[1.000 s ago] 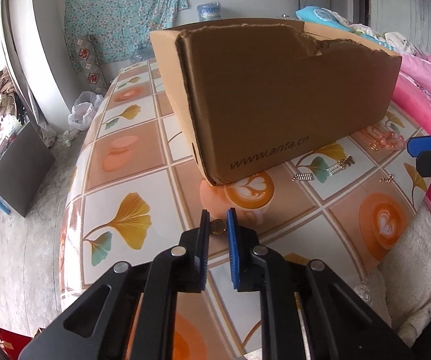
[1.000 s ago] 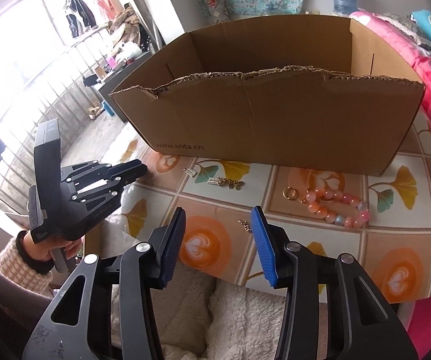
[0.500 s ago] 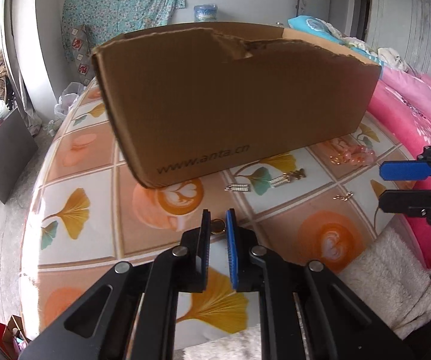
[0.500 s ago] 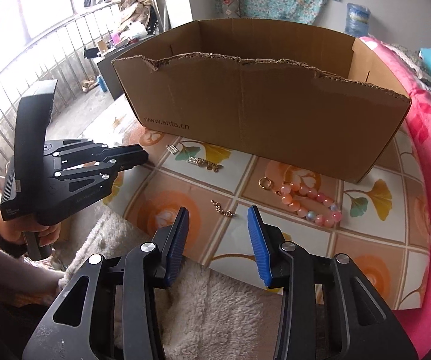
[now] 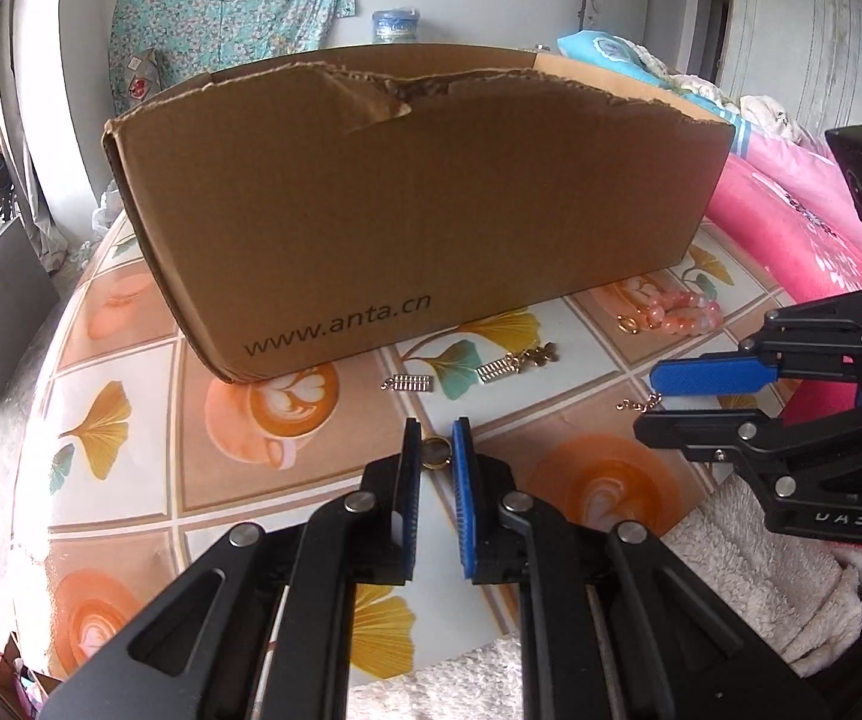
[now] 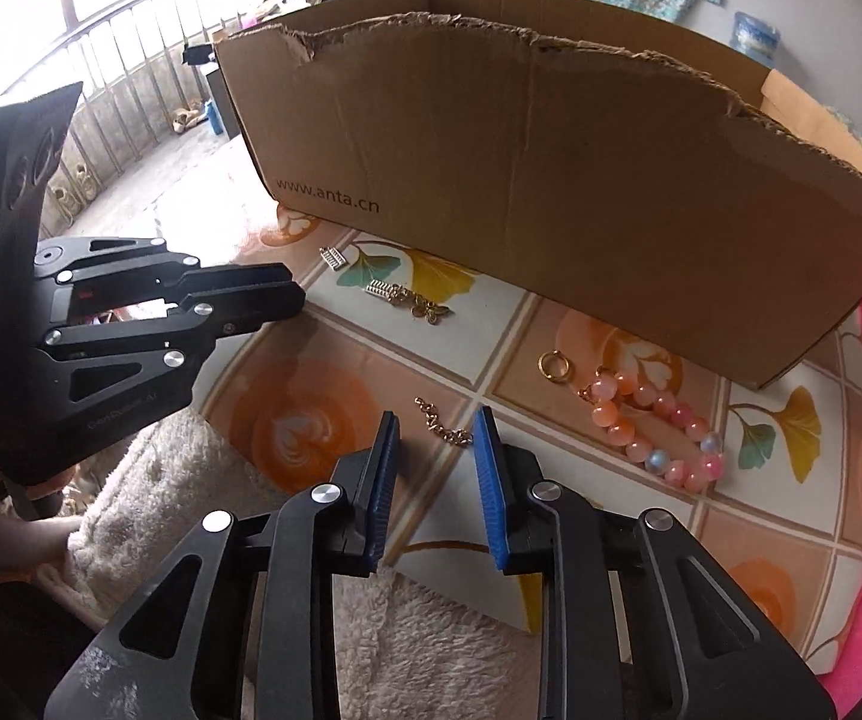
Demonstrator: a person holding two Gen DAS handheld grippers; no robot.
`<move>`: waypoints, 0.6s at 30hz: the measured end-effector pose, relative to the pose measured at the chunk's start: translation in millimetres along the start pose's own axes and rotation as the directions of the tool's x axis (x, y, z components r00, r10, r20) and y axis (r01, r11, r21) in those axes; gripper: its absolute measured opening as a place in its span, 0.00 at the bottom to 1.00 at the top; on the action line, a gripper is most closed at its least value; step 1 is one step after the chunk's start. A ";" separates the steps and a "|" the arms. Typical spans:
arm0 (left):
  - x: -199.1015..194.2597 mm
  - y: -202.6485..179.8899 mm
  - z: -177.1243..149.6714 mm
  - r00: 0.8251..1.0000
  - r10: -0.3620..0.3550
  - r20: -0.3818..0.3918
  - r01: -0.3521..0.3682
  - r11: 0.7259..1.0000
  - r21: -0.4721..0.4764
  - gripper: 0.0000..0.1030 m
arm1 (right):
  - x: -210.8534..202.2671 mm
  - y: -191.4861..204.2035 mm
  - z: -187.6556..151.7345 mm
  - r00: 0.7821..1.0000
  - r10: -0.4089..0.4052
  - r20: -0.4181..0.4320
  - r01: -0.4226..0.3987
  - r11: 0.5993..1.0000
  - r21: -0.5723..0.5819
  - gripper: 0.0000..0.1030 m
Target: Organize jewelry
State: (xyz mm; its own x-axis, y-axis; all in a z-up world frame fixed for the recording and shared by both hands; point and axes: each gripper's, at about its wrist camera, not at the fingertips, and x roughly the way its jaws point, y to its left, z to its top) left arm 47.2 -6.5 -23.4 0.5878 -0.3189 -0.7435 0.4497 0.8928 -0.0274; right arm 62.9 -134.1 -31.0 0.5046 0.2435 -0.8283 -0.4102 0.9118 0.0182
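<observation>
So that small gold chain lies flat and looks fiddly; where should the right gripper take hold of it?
Probably at the bunched end of the gold chain, nearest the right gripper. Come straight down from above, fingers astride it: it lies flat on the table, offering no raised edge.

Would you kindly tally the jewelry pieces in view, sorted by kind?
Rings: 2, one in the left claw as ring, one loose
Bead bracelet: 1
Short chain: 1
Silver bar charms: 2
Gold butterfly charm: 1
Total: 7

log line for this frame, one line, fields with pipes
left gripper: shut on gold ring | right gripper: open, at small gold chain | cardboard box: upright behind | bead bracelet: on table
</observation>
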 end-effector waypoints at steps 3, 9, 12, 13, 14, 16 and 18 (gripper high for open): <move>-0.3 0.3 -0.3 1.000 -0.001 0.001 0.001 1.000 0.004 0.09 | 0.8 3.8 2.3 1.000 -0.004 -0.011 0.004 0.999 -0.037 0.16; -0.1 0.7 -0.2 1.000 -0.002 0.006 0.002 1.000 0.001 0.10 | 0.1 6.6 4.2 0.999 -0.007 -0.034 0.004 0.997 -0.071 0.02; -0.2 0.7 -0.6 1.000 -0.003 0.008 0.003 1.000 0.001 0.10 | 0.3 1.2 5.0 0.998 0.043 -0.043 -0.044 0.999 -0.018 0.01; -0.2 0.8 -0.6 1.000 -0.004 0.009 0.004 1.000 0.000 0.10 | 0.3 -1.7 7.0 0.997 0.060 -0.043 -0.060 0.998 0.002 0.01; -0.2 1.2 -0.5 1.000 -0.005 0.008 0.005 1.000 -0.002 0.09 | -2.0 -4.6 7.2 0.996 0.079 -0.038 -0.078 0.997 0.024 0.01; -0.6 2.4 -0.4 1.000 -0.011 0.007 0.011 1.000 -0.004 0.10 | -9.6 -8.7 8.3 0.995 0.099 -0.018 -0.098 0.994 0.052 0.01; -1.0 4.6 0.0 1.000 -0.022 0.006 0.022 1.000 -0.017 0.10 | -16.5 -11.6 10.7 0.994 0.108 0.000 -0.108 0.992 0.069 0.01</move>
State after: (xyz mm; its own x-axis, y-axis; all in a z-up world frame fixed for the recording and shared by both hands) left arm 48.6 -2.1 -22.8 0.5817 -0.3398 -0.7390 0.4507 0.8910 -0.0549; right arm 67.4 -145.2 -11.6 0.4576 0.3407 -0.8213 -0.4091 0.9008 0.1457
